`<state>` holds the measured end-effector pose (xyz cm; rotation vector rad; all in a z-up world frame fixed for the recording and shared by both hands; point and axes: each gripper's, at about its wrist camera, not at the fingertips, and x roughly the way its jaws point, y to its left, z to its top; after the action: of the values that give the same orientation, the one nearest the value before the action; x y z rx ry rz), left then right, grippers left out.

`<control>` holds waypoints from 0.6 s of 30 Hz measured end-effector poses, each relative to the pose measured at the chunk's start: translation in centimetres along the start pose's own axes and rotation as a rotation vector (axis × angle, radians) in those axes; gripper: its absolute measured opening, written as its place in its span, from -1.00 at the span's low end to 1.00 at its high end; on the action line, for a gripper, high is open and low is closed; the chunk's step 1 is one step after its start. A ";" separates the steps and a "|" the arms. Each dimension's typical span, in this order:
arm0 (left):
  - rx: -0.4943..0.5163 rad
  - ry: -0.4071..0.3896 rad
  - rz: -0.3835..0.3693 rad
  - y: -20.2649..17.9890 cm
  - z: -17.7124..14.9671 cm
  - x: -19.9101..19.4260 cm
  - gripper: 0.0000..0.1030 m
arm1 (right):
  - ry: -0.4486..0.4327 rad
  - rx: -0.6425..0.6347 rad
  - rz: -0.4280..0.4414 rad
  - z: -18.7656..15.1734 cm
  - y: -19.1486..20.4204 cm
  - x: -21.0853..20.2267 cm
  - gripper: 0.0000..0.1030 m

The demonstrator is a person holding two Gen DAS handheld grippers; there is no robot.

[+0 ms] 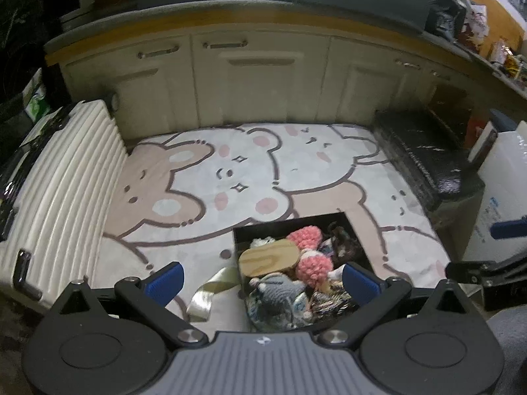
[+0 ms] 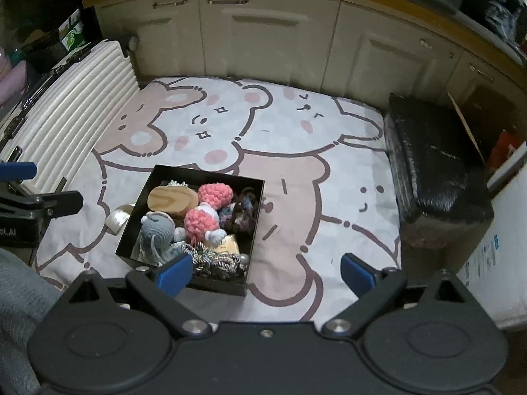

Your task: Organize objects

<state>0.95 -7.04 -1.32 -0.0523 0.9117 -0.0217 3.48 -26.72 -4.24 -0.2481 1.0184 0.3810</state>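
A black open box sits on the bear-print mat. It holds a wooden oval piece, a pink crochet doll, a grey crochet toy, dark yarn and braided cords. A gold ribbon lies left of the box. My left gripper hovers open above the box's near-left part. My right gripper is open over the box's near-right corner, holding nothing.
A cream ribbed suitcase lies along the mat's left side. A black wrapped block and a white box border the right. Cream cabinets close the far side. A grey sleeve shows at lower left.
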 end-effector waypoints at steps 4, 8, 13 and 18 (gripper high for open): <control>0.000 -0.015 0.045 -0.1 -0.7 -0.2 0.97 | -0.026 0.035 0.005 -1.0 0.3 -0.1 0.89; -0.017 -0.002 0.040 0.0 -1.3 -0.1 0.97 | -0.063 0.053 -0.029 -1.8 0.6 -0.2 0.89; -0.020 0.029 0.047 0.2 -1.9 0.3 0.97 | -0.074 0.101 -0.040 -2.4 0.6 0.6 0.89; -0.030 0.038 0.047 0.2 -2.6 0.6 0.97 | -0.083 0.147 -0.085 -2.7 0.5 1.2 0.89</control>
<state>-0.74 -6.97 -3.38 -0.0589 0.9512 0.0346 1.78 -27.01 -6.67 -0.1417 0.9459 0.2361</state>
